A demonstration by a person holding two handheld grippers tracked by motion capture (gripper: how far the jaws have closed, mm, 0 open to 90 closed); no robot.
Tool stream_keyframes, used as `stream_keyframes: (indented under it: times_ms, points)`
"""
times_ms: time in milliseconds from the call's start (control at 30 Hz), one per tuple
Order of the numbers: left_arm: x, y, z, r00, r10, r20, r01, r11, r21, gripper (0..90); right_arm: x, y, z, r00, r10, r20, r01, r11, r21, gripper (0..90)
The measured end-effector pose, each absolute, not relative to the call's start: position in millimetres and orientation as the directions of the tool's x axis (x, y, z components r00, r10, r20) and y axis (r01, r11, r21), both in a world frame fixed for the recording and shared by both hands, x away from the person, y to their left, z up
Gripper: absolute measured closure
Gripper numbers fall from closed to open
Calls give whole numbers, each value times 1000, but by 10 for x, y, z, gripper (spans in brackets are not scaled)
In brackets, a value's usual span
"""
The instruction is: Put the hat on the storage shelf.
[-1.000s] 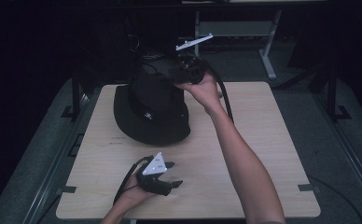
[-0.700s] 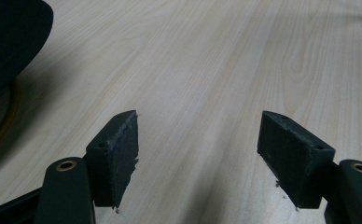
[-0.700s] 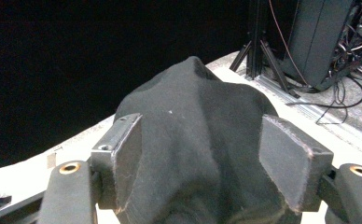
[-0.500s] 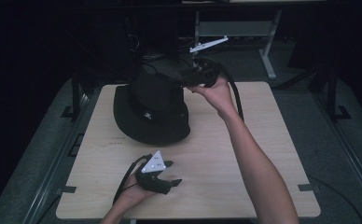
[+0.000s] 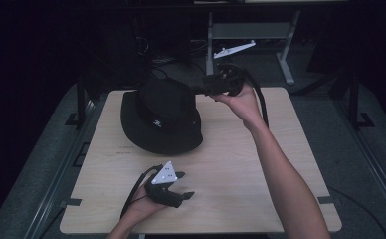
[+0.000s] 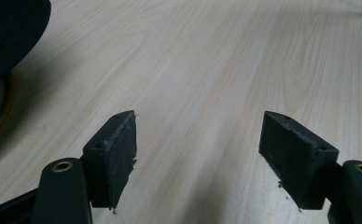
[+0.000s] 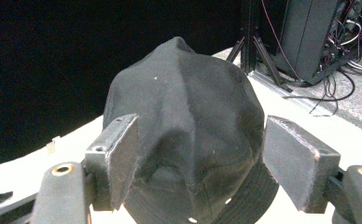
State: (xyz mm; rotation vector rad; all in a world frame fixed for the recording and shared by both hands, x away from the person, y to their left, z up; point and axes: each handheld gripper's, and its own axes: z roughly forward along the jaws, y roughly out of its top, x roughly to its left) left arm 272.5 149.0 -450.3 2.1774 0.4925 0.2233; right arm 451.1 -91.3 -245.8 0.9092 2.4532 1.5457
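Sitting on the far left part of the table (image 5: 241,164), the black hat (image 5: 162,117) is brim-down. The right gripper (image 5: 208,89), just beside its crown, has jaws just opened, pads clear. Near the front edge, the left gripper (image 5: 183,185) rests spread, gripping nothing.

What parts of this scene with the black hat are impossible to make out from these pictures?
- Small white emblem on the hat: too small to read, high view.
- Hat's far brim: hidden behind its own crown, right gripper view.
- Room beyond the table: too dark, high view.
- Hat in the left gripper view: cut off by the left edge.
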Motion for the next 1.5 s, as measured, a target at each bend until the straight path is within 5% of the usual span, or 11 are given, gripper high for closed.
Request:
stream_keyframes:
  times_ms: [1500]
  points:
    - [2728, 1506, -4522, 894, 447, -16, 281, -532, 799, 253, 4239, -1614, -2946, -778, 565, 274, 497, 288, 818, 244]
